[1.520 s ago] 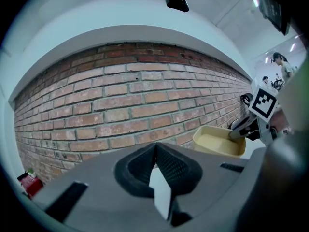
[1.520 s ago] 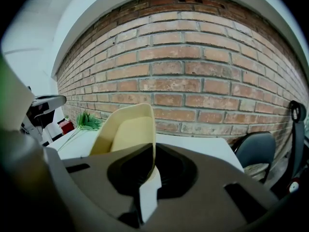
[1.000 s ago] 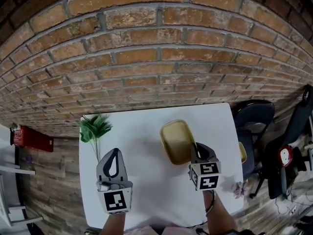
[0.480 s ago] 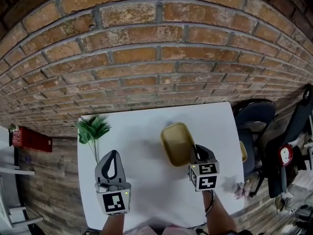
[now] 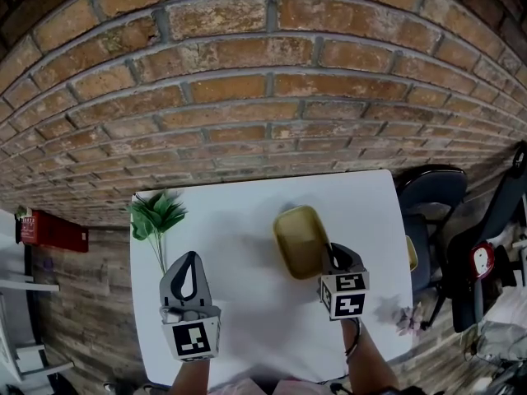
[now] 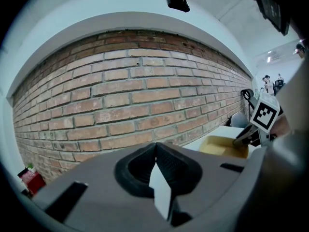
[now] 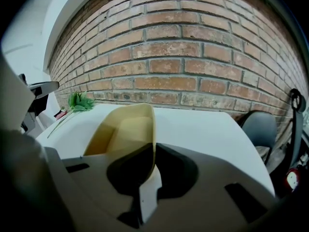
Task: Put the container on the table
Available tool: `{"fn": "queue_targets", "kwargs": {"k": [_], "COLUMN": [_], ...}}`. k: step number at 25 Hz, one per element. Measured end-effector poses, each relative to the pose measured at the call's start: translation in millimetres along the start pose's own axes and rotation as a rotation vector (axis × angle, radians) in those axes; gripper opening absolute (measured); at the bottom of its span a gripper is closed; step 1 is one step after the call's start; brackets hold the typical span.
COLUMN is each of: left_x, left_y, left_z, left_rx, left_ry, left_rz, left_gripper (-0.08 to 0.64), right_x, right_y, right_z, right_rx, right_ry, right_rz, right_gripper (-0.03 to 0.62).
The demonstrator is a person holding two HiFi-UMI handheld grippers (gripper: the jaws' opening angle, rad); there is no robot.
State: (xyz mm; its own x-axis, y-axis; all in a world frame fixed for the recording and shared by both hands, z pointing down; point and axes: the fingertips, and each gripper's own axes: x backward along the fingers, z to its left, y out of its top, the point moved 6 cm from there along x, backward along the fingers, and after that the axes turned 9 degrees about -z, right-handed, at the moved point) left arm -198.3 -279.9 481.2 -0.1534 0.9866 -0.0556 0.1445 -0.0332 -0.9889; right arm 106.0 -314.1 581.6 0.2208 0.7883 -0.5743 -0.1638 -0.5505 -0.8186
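Near the bench's front edge the left claw (image 5: pixel 192 257) hangs pinched together and empty, while the right claw (image 5: pixel 332 250) is clamped on the near rim of the tan container (image 5: pixel 299 237), which seems to rest on the bench (image 5: pixel 239 220) toward its right edge, so only letting go looks left.

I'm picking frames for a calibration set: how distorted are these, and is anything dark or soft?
Head view: brick wall courses bow strongly, table evenly lit, soft shadows only. Left gripper view: dark edges, the left gripper looms soft up close. Right gripper view: dark corners too, container sharp in the right gripper.
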Motion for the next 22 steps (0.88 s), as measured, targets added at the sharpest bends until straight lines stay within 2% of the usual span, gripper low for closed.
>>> {"fn": "queue_targets", "kwargs": {"k": [6, 10, 13, 15, 22], "left_x": [1.2, 1.1, 0.9, 1.2, 10.6], "left_y": [-3.3, -2.4, -0.9, 0.4, 12.7], "left_z": [2.4, 1.6, 0.7, 0.1, -4.4], "left_rx": [-0.034, -0.020, -0.004, -0.005, -0.029], "left_ry": [-0.010, -0.007, -0.002, -0.002, -0.008], "left_rz": [0.014, 0.014, 0.003, 0.000, -0.014], "left_gripper": [0.010, 0.010, 0.011, 0.011, 0.010], "right_x": [-2.7, -3.9, -4.3, -3.5, 11.5], "right_y": [-5.6, -6.8, -7.0, -7.0, 12.8], "right_z": [0.7, -0.7, -1.1, -1.0, -1.4], "right_rx": [0.001, 0.003, -0.002, -0.005, 0.001], "right_ry": [0.000, -0.007, -0.004, -0.002, -0.005], "right_rz": [0.013, 0.016, 0.016, 0.015, -0.065], "right_gripper": [0.026, 0.034, 0.080, 0.084, 0.091]}}
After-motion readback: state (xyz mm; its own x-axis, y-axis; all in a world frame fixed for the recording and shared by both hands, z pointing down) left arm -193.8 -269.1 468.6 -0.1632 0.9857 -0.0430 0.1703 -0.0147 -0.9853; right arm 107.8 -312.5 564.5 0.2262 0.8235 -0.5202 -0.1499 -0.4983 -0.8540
